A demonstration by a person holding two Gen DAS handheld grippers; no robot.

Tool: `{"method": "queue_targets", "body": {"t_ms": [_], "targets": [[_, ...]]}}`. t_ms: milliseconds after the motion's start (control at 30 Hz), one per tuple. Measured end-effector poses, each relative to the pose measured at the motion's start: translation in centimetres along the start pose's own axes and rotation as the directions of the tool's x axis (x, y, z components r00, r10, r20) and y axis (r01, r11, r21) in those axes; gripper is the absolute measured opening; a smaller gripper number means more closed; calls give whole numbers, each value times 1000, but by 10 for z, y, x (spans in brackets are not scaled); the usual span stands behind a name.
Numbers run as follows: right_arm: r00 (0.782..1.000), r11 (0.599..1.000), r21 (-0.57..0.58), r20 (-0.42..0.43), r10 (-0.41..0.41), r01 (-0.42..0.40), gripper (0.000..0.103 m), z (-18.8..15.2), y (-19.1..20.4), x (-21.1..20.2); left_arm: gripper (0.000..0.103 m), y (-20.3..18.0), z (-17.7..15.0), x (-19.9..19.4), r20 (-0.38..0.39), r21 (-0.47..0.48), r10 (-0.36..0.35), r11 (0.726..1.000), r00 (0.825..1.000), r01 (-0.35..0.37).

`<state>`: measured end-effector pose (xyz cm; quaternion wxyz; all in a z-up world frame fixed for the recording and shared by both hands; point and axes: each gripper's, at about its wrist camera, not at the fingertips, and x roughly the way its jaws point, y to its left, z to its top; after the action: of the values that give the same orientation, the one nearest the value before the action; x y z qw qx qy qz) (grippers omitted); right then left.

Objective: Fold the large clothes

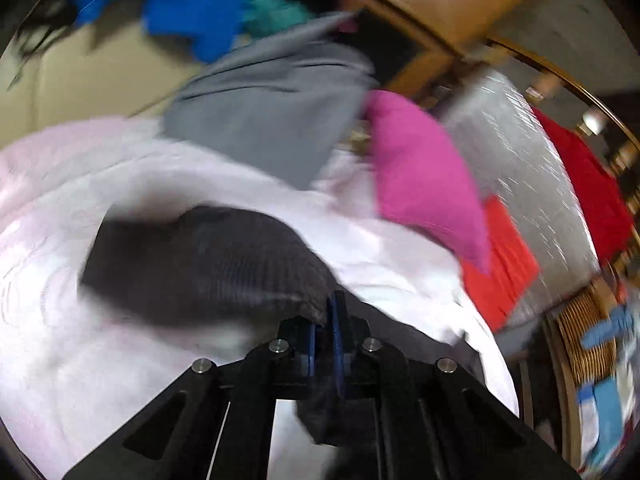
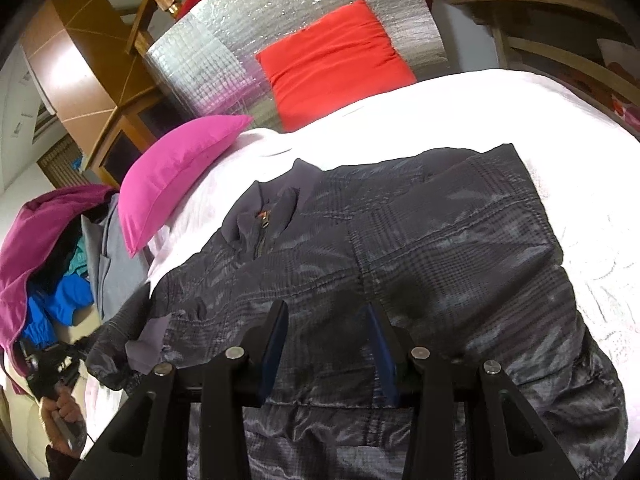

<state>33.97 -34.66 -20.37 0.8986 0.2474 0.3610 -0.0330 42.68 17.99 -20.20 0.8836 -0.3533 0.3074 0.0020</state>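
A dark plaid padded jacket (image 2: 400, 240) lies spread on the white bed (image 2: 580, 152), zipper collar toward the pillows. My right gripper (image 2: 328, 320) is low over its lower half, jaws partly apart, with flat cloth between the blue pads (image 2: 276, 340) and no fold pinched. In the blurred left wrist view my left gripper (image 1: 326, 320) is shut on a dark part of the jacket (image 1: 200, 264), which hangs from the pads over the bed sheet (image 1: 60, 320). In the right wrist view a hand (image 2: 64, 412) holds that tool beside the jacket's sleeve cuff (image 2: 108, 360).
A pink pillow (image 2: 180, 172) and a red pillow (image 2: 332, 64) lie at the head of the bed against a silver quilted panel (image 2: 224, 40). Left of the bed are piled a grey garment (image 2: 116, 264), blue clothes (image 2: 60, 300) and a magenta one (image 2: 36, 232). Wooden furniture (image 2: 80, 80) stands behind.
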Motion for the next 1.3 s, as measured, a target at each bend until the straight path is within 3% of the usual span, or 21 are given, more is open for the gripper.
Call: {"method": "queue_targets", "body": {"t_ms": [167, 433, 733, 900, 1000, 1067, 1167, 1300], "targets": [[1000, 999, 34, 9, -5, 4, 44, 3, -8, -5, 6, -70, -36, -7, -55, 158, -103, 981, 993, 111], [1000, 998, 63, 22, -12, 11, 44, 7, -19, -14, 5, -148, -112, 3, -206, 343, -168, 910, 964, 232], [999, 992, 124, 35, -12, 7, 44, 12, -40, -24, 5, -187, -203, 30, -373, 511, -101, 807, 922, 296], [999, 987, 162, 44, -5, -2, 44, 14, -52, -29, 5, -197, -260, 43, -480, 585, -23, 736, 877, 340], [999, 982, 187, 48, 1, -10, 44, 16, -59, -32, 5, -203, -278, 40, -466, 650, 14, 684, 885, 332], [999, 982, 190, 48, -1, -8, 44, 17, -62, -33, 6, -207, -278, 36, -467, 664, 24, 669, 884, 333], [999, 979, 200, 27, 22, -27, 45, 18, -66, -29, 18, -209, -276, 27, -484, 678, 56, 655, 873, 334], [997, 974, 215, -4, 73, -70, 65, 17, -64, -24, 57, -207, -266, -12, -482, 674, 32, 653, 876, 347]]}}
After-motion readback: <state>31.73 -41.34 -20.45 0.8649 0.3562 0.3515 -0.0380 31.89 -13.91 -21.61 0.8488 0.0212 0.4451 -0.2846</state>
